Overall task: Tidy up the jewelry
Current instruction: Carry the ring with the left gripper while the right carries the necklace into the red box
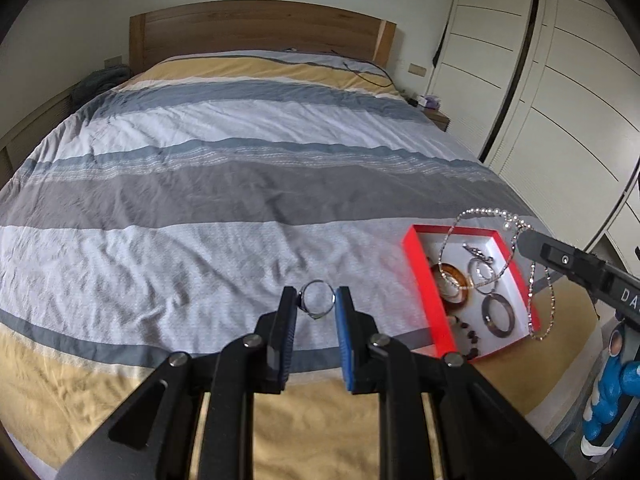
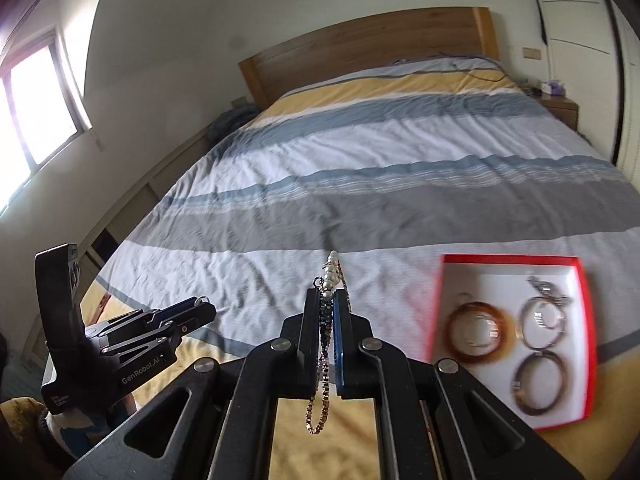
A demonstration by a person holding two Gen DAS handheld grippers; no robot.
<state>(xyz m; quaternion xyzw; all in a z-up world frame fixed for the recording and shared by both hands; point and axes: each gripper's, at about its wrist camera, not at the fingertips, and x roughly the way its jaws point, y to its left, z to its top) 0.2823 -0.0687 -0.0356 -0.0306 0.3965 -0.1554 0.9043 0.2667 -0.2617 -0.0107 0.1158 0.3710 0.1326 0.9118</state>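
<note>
My left gripper (image 1: 317, 300) is shut on a silver ring (image 1: 316, 298), held upright between its pads above the striped bedspread. My right gripper (image 2: 327, 308) is shut on a pearl-and-chain necklace (image 2: 323, 360), whose loops hang down between the fingers. In the left wrist view that necklace (image 1: 486, 213) dangles from the right gripper (image 1: 520, 238) over a red-rimmed white box (image 1: 420, 268). The box (image 2: 508, 259) holds an amber bangle (image 2: 478, 334), a dark bangle (image 2: 538, 384) and silver rings (image 2: 542, 320). The left gripper (image 2: 200, 304) shows at the lower left of the right wrist view.
The bed (image 1: 224, 184) with its blue, grey and yellow striped cover fills both views, with a wooden headboard (image 1: 260, 28) behind. White wardrobe doors (image 1: 560, 80) stand along the right. A nightstand (image 2: 560, 108) sits at the far right, and a window (image 2: 36, 108) on the left wall.
</note>
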